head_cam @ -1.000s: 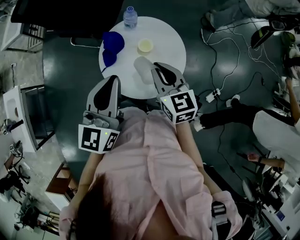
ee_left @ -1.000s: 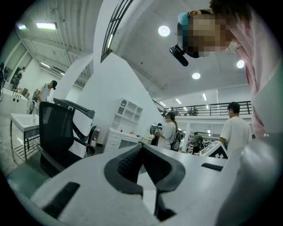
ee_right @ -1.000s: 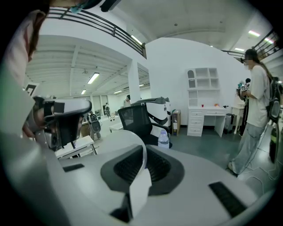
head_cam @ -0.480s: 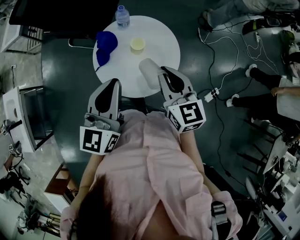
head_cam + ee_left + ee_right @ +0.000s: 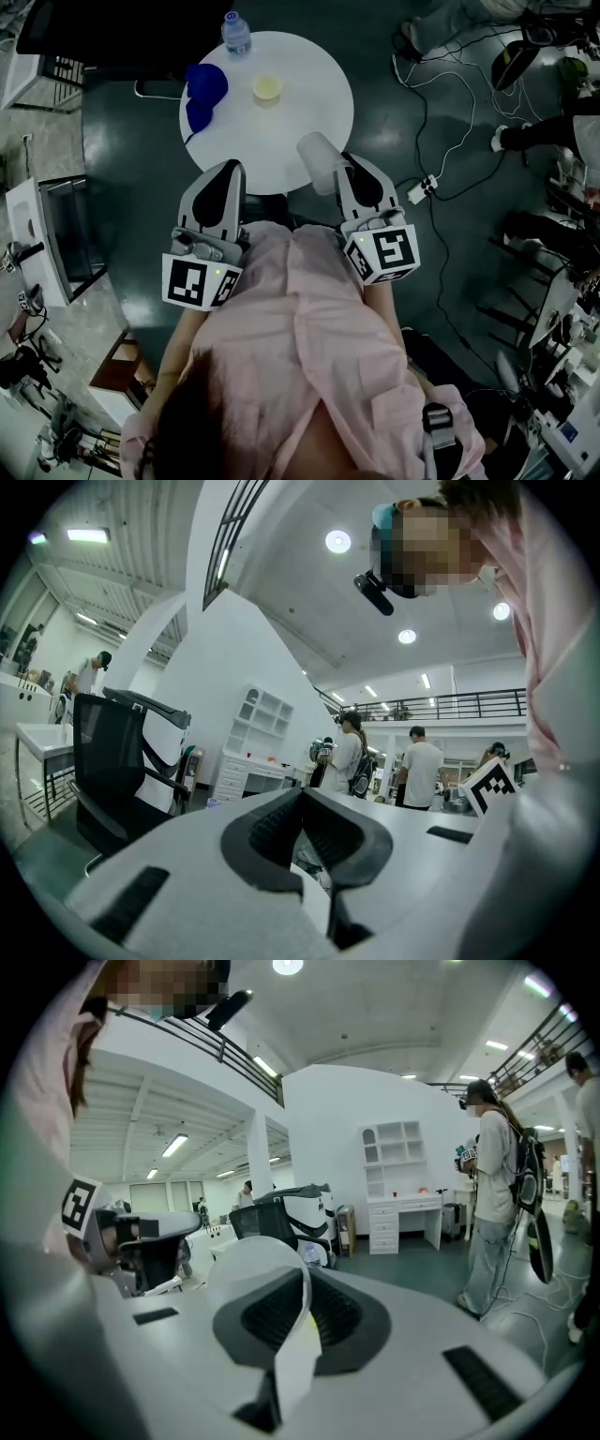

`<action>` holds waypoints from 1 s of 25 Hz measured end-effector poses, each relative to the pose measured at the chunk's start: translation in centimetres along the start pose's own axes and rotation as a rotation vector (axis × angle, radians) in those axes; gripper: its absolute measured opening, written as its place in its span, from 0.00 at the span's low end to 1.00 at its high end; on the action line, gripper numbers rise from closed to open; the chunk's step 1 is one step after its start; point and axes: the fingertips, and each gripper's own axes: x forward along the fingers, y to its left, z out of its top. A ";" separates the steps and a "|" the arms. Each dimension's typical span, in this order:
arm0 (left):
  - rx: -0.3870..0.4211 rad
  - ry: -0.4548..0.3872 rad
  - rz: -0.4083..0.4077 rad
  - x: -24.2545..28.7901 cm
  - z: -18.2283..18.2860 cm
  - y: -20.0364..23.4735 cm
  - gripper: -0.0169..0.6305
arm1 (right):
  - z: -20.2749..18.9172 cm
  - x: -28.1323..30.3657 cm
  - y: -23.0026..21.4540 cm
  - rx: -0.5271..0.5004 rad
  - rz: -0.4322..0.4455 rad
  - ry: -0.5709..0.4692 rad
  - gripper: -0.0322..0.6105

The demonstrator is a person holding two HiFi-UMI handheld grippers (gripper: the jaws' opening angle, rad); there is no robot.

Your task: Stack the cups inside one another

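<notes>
the right gripper [image 5: 349, 169] stays clamped on the white cup's [image 5: 317, 155] wall and has carried it rightward to the table's [image 5: 323, 89] near edge, away from the blue cups [image 5: 204, 89] at far left, so nesting hasn't begun. the left gripper [image 5: 228, 173] is closed, empty.

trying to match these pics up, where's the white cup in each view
Head view: white cup at centre, over the table's near right edge, in the right gripper.
Right gripper view: cup at lower centre, its wall pinched between the jaws.
Left gripper view: not in it.
Landmark: the white shelf shows in both gripper views, left of centre in the left one and right of centre in the right one.
</notes>
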 end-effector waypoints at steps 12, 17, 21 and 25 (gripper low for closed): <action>0.014 0.014 0.012 0.6 0.0 -1.2 0.05 | -0.7 -1.1 -1.0 0.037 -0.018 0.001 0.11; 0.014 0.011 0.010 1.1 -0.1 -1.4 0.05 | -0.8 -0.9 -1.3 0.035 -0.012 0.000 0.11; 0.014 0.012 0.013 1.3 -0.1 -1.2 0.05 | -0.6 -0.6 -1.5 0.037 -0.006 -0.001 0.11; 0.010 0.011 0.020 1.3 -0.3 -0.8 0.05 | -0.9 -0.2 -1.4 0.036 -0.002 0.000 0.11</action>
